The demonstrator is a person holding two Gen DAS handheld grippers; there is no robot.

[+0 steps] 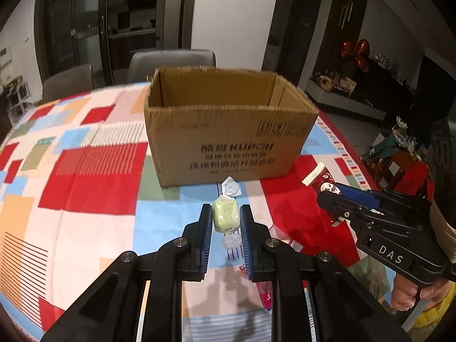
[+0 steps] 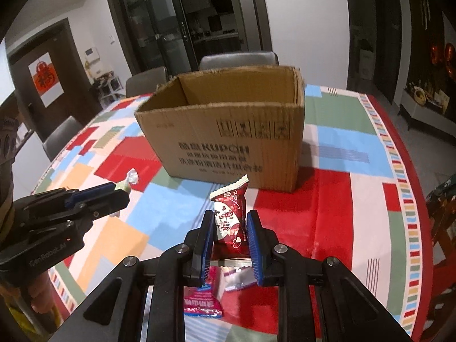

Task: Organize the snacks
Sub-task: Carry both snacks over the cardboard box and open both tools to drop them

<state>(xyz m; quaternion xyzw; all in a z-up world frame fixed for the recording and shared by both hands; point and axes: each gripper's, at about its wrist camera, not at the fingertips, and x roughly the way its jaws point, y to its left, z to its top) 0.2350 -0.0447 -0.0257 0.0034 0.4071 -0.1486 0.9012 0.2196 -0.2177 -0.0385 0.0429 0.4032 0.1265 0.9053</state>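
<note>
L gripper (image 1: 226, 218) was clamped on the green candy (image 1: 226, 216), R gripper (image 2: 230, 223) on the red snack pack (image 2: 230, 216), pack's long axis upright. Both hung above the table (image 1: 94, 176), w/ the open cardboard box (image 1: 225, 131) straight ahead, roughly equidistant.

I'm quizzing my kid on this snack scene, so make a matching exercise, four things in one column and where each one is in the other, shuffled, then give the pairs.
Things:
1. green candy
2. red snack packet
3. cardboard box
4. pink wrapper

Places:
A. lying on the tablecloth under the right gripper
B. standing open at mid-table
C. clamped in the left gripper
D. clamped in the right gripper

Pairs: 1-C, 2-D, 3-B, 4-A
</note>
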